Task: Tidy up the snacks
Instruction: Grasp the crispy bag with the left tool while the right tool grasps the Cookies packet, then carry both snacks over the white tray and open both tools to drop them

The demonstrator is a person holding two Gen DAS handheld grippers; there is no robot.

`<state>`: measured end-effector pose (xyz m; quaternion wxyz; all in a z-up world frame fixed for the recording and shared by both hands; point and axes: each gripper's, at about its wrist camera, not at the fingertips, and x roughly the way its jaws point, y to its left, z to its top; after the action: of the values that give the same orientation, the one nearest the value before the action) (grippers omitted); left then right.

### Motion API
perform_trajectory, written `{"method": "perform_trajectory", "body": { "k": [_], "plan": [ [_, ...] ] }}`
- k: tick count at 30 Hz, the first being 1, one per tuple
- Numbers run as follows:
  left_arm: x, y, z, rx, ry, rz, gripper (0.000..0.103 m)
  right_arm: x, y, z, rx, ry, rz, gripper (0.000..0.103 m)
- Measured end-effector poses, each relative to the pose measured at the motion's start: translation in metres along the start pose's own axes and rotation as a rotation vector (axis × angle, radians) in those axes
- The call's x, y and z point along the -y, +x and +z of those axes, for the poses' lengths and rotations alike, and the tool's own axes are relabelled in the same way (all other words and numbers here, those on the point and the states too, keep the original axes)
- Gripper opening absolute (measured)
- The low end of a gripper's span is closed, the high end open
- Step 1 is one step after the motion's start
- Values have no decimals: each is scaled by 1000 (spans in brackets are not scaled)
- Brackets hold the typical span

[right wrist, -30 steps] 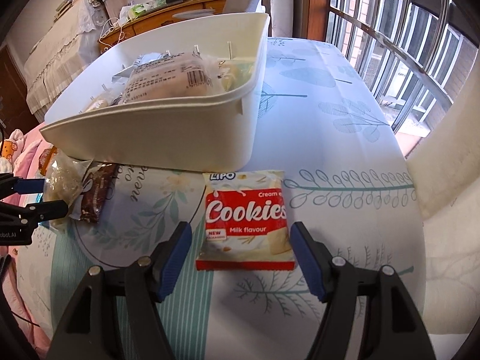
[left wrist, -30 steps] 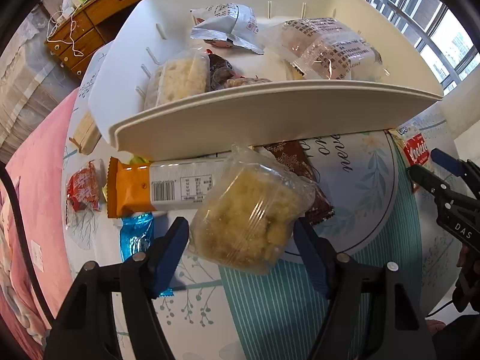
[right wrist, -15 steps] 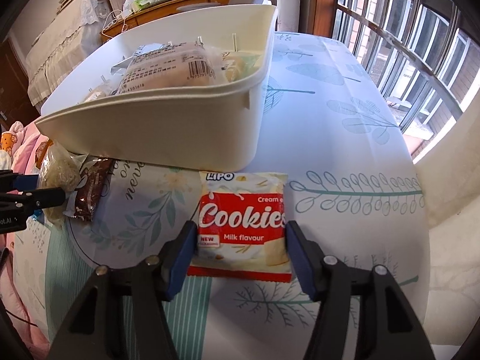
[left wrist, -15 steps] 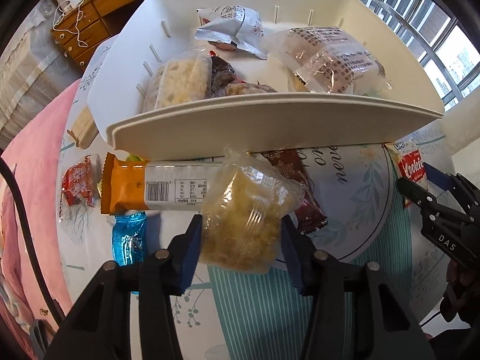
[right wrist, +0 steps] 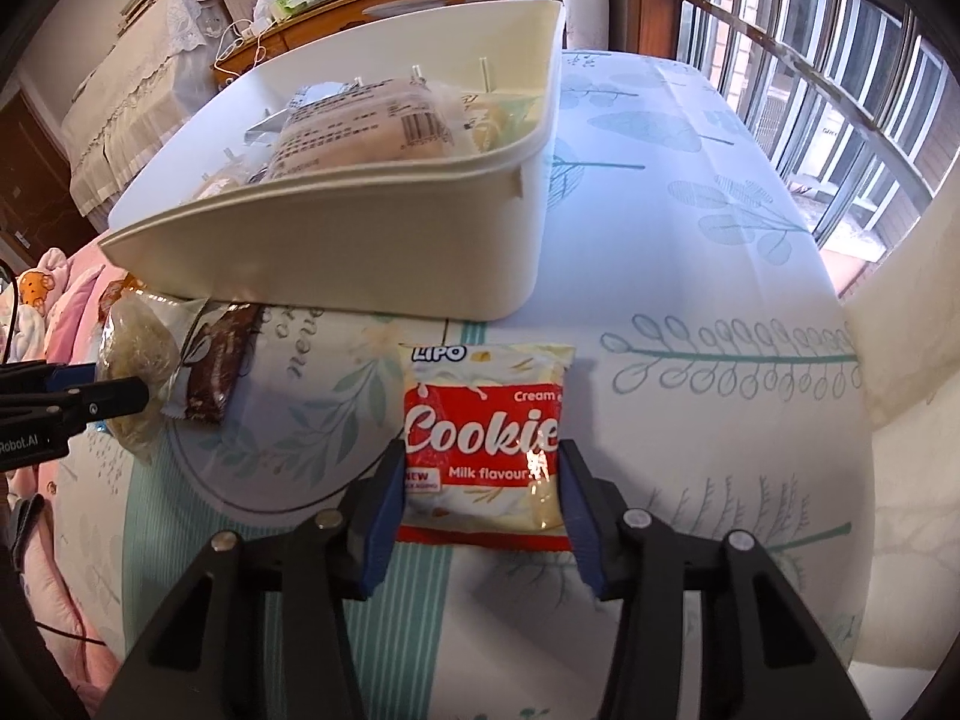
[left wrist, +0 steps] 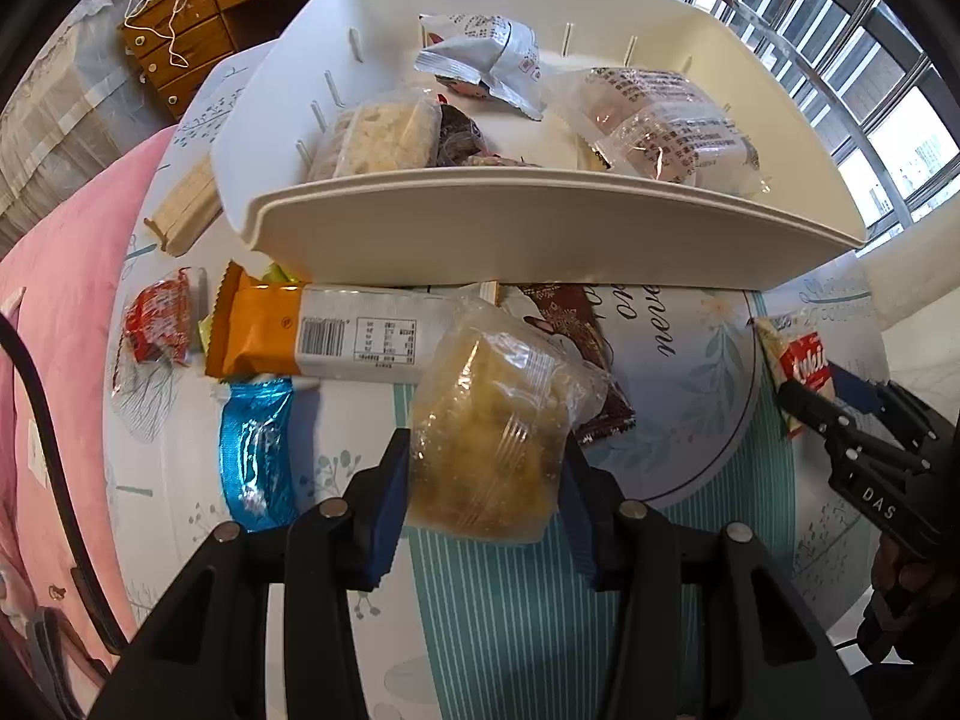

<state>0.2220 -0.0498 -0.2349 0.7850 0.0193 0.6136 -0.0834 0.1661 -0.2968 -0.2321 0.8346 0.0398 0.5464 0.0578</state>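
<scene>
- Left gripper [left wrist: 486, 474]: blue pads pressed on both sides of a clear bag of yellow crumbly snack [left wrist: 492, 438], pinching it near its lower half. Bag sits just in front of the white bin [left wrist: 540, 240]; can't tell if it's lifted off the tablecloth [left wrist: 690, 396] or resting on it.
- Right gripper [right wrist: 483, 486]: pads tight against the left & right edges of the red-and-white Cookies pack [right wrist: 486, 438] (Lipo, milk flavour), clamping its lower part. Pack lies on the cloth just in front of the bin's near wall, not touching it.
- White bin is at the middle of the table and holds several snacks: a pale crumbly bar in clear wrap [left wrist: 378, 138] at left, a silver-white pouch [left wrist: 480, 60] toward the back, a big clear printed bag [left wrist: 660, 120] at right.
- Loose items on the cloth, left-wrist view: orange-and-white bar [left wrist: 312, 336] w/ barcode, lying along the bin's front wall; brown chocolate-type pack [left wrist: 582, 360] partly under the yellow bag; blue foil packet [left wrist: 258, 450] beside the left pad; small red packet [left wrist: 159, 324] further left; a pale wafer-like stick [left wrist: 186, 210] by the bin's left corner.
- Each gripper shows in the other's view: right one at the right edge, left one at the left edge w/ its bag.
- Wooden drawers [left wrist: 198, 48] behind the table, barred window [right wrist: 840, 90] at the right.
</scene>
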Motion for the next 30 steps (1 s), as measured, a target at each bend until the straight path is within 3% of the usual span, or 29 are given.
{"method": "perform_trajectory", "body": {
  "k": [12, 21, 30],
  "plan": [
    [-7, -51, -5, 78, -53, -34, 44, -30, -30, -7, 0, -87, 135, 48],
    [-9, -92, 8, 124, -74, -73, 44, -73, -72, 16, 100, -239, 221, 49],
    [-8, -127, 46, 197, -77, -118, 44, -84, -97, 60, 225, -251, 200, 49]
  ]
}}
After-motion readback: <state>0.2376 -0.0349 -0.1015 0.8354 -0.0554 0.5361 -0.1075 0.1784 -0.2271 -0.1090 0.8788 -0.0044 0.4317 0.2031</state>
